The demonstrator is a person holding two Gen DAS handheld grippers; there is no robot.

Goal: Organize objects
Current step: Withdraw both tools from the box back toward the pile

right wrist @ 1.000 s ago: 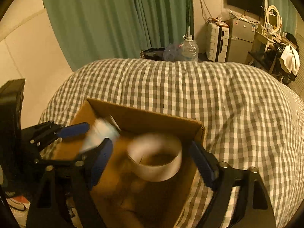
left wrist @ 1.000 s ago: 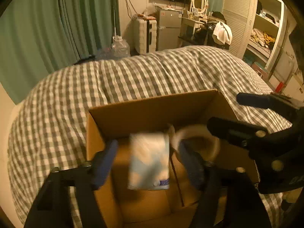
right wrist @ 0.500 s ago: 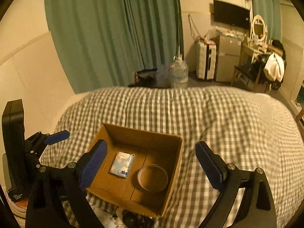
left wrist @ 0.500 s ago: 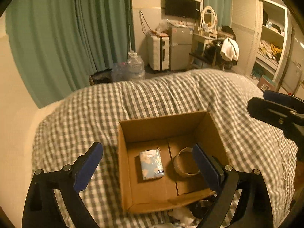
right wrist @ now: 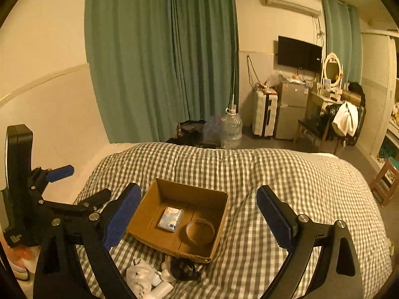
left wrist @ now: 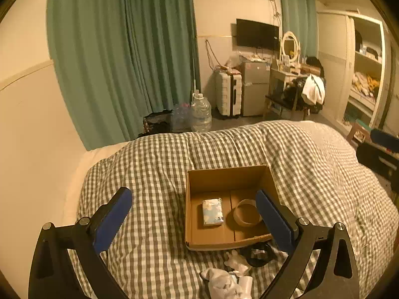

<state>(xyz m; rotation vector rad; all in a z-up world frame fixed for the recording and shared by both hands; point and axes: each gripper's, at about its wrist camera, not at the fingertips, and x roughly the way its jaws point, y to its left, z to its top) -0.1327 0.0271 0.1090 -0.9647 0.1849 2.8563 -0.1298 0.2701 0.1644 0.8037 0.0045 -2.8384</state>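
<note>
Both tools hang above the checked duvet (left wrist: 154, 164) with their blue pads spread wide and nothing between them — the left gripper (left wrist: 194, 214) and the right gripper (right wrist: 199, 214) each frame the cardboard box (left wrist: 224, 174) from the near side. Inside the box, ahead of and below both sets of fingers, lie a tissue pack (left wrist: 212, 211) and a tape ring (left wrist: 247, 212), side by side and apart; these look already put away. What seems left to gather sits nearer than the box, almost under the tools: a black coiled item (right wrist: 183, 268) touching the box's near wall, and crumpled white bits (right wrist: 141, 275) just to its left. In the left wrist view the black item (left wrist: 256, 253) lies toward the right-hand pad, the white bits (left wrist: 224, 281) lower and closer to centre. My judgement is that either gripper must come back toward itself and dip down — the right gripper seems better lined up on the black item, the left gripper on the white bits.
</note>
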